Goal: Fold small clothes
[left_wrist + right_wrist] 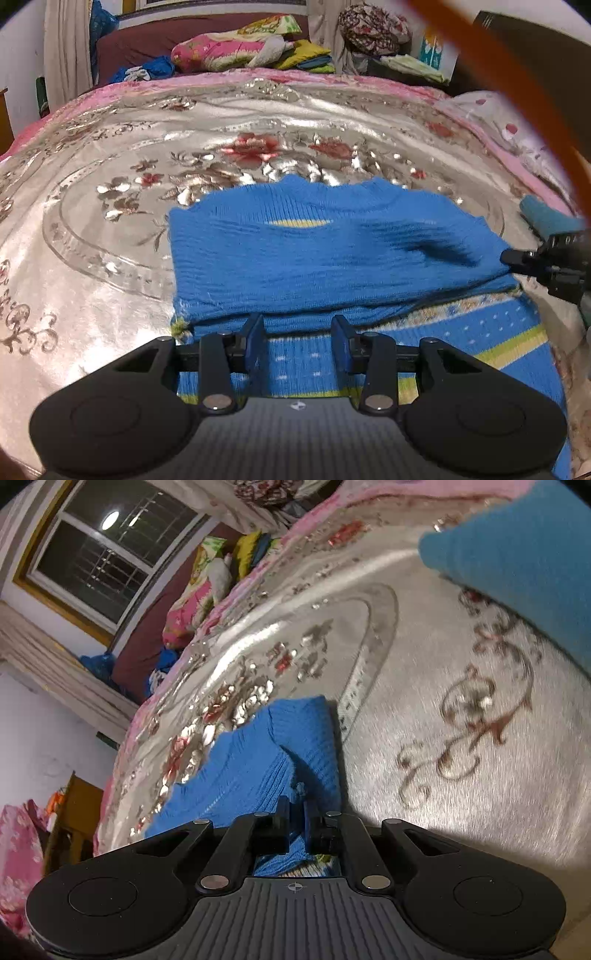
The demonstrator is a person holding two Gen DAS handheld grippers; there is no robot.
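Note:
A blue knit sweater (295, 258) lies on the silver floral bedspread (110, 221), its upper part folded down over a hem with yellow-green stripes and white dots. My left gripper (297, 332) hovers open over the fold's near edge, and the patterned hem shows in the gap between its fingers. My right gripper (508, 256) reaches in from the right at the sweater's side edge. In the right wrist view this gripper (295, 812) is shut on a bunch of the sweater (251, 768), which rises in a crumpled ridge just ahead of the fingers.
A teal-blue cloth (517, 561) lies on the bedspread to the right of the sweater. Pillows and piled clothes (229, 48) crowd the head of the bed. A blurred orange strap (498, 74) crosses the upper right. A window (110, 546) is beyond the bed.

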